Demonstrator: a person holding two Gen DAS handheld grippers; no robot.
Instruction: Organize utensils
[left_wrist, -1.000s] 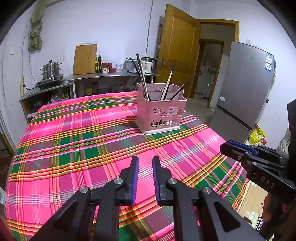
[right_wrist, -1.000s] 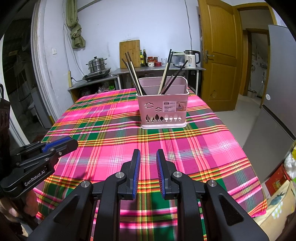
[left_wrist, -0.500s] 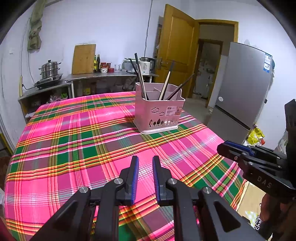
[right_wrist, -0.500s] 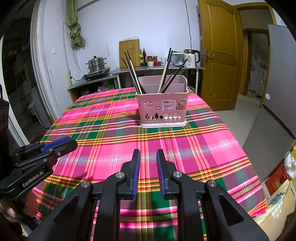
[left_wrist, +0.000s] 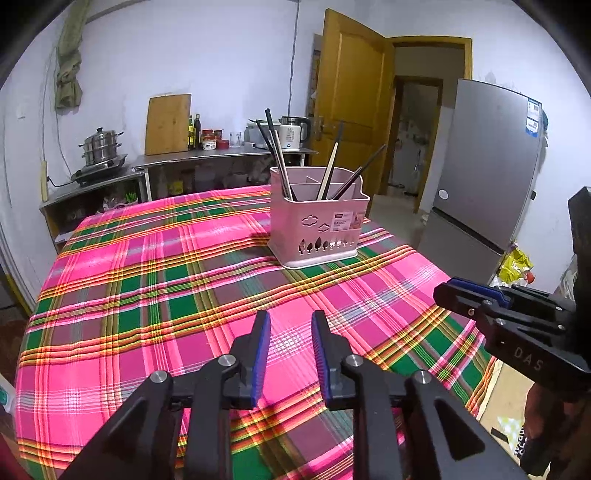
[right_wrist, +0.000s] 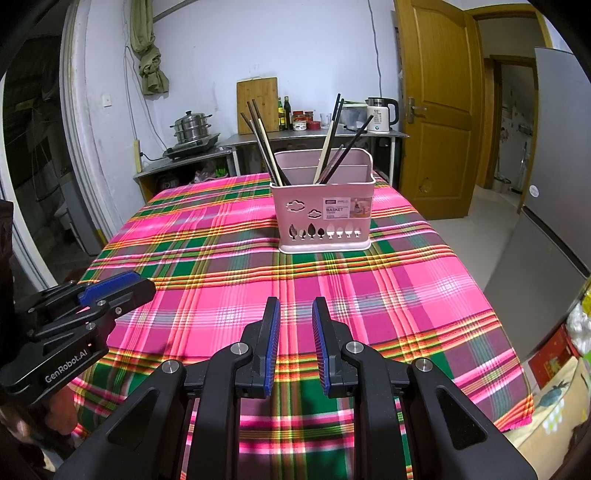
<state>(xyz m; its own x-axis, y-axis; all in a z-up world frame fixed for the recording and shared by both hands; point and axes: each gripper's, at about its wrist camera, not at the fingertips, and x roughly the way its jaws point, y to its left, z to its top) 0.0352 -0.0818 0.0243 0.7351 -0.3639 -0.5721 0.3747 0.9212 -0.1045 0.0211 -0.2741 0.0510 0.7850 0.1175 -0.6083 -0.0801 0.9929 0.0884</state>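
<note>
Pink plastic utensil basket (right_wrist: 320, 212) with cloud and tree cut-outs stands upright on the far half of the table, nearer the door-side edge. Dark and pale chopsticks (right_wrist: 264, 142) stick out of it: one bunch leans left in the left compartment, another (right_wrist: 341, 138) leans right in the middle or right section; can't tell exactly which divider they sit behind.

Table is covered by a pink, green and yellow plaid tablecloth (left_wrist: 147, 295), bare apart from the basket.

Left gripper (left_wrist: 290, 328), black fingers with blue pads, hovers over the near edge of the cloth; jaws are opening, nothing between them. Right gripper (right_wrist: 295, 314) hovers beside it over the same near edge, jaws parted a little, empty. Both are well apart from the basket.

Beyond the table: steel counter (right_wrist: 314, 137) with a wooden cutting board (right_wrist: 257, 105), bottles and a white kettle (right_wrist: 380, 114); stacked steel steamer pot (right_wrist: 192, 127) to the left; yellow wooden door (right_wrist: 436, 110); grey fridge (left_wrist: 487, 162) at right.
</note>
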